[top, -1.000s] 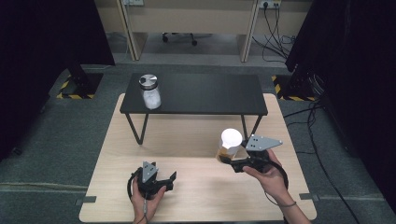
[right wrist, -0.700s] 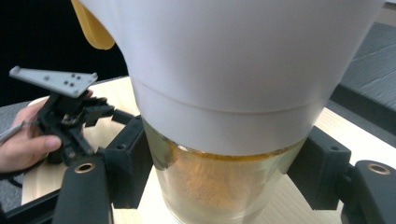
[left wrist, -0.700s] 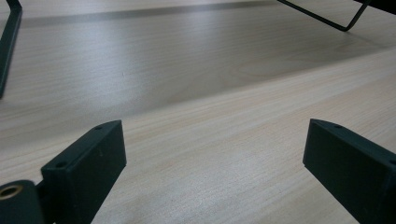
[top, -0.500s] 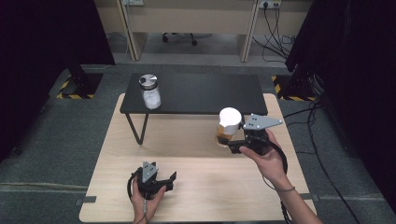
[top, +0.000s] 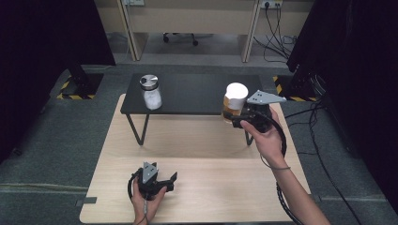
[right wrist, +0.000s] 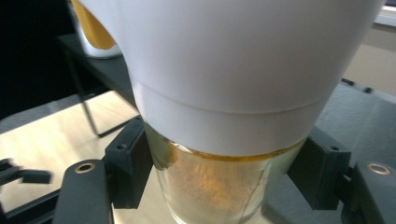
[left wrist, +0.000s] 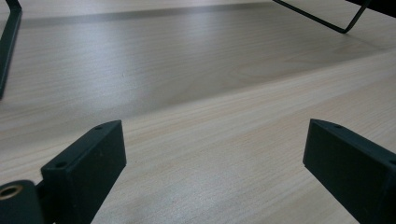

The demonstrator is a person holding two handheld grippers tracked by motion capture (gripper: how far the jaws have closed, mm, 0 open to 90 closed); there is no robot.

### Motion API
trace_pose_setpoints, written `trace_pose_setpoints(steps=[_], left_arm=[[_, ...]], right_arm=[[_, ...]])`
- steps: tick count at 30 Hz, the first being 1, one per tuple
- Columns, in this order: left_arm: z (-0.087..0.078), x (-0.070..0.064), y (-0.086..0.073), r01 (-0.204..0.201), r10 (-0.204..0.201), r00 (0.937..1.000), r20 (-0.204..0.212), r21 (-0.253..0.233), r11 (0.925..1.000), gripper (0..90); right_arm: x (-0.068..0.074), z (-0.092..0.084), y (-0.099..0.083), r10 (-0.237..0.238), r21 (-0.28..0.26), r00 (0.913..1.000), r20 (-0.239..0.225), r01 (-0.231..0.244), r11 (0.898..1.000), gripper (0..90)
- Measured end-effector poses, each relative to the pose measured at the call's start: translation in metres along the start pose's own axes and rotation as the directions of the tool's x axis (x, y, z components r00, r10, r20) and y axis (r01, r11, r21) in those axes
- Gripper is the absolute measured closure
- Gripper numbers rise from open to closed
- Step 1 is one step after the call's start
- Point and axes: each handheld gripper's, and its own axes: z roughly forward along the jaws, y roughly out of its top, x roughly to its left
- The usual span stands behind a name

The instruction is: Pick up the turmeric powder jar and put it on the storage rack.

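At the shelf's right edge, the right gripper clamps the white-capped jar by its glass body, upright, probably to set it down there. Near left, the left gripper rests wide apart and empty on the table.

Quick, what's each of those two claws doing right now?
Left gripper: open, holding nothing, low over the wooden table.
Right gripper: shut on a white-lidded jar, held in the air.

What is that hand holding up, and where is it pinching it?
The right gripper holds a jar with a white lid, pinched on its glass body just below the lid. The left gripper holds nothing.
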Motion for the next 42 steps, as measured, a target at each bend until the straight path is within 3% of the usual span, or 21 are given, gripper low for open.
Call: trace_pose_setpoints(steps=[9, 14, 27, 42], left_arm=[[0.000, 0.001, 0.000, 0.001, -0.001, 1.0000, -0.002, -0.002, 1.0000, 5.4], [0.000, 0.001, 0.000, 0.005, -0.005, 1.0000, -0.004, -0.004, 1.0000, 5.4], [0.000, 0.001, 0.000, 0.001, -0.001, 1.0000, -0.006, -0.002, 1.0000, 5.4], [0.000, 0.001, 0.000, -0.002, 0.002, 1.0000, -0.006, -0.001, 1.0000, 5.4]], right_arm=[[-0.002, 0.018, 0.007, 0.059, -0.006, 0.9931, 0.102, -0.058, 0.998, 30.8], [-0.004, 0.026, 0.015, 0.059, 0.013, 0.9893, 0.134, -0.061, 0.998, 30.8], [-0.005, 0.036, 0.020, 0.079, 0.026, 0.9854, 0.151, -0.084, 0.996, 30.7], [-0.004, 0.036, 0.008, 0.112, -0.027, 0.9821, 0.151, -0.109, 0.994, 30.0]])
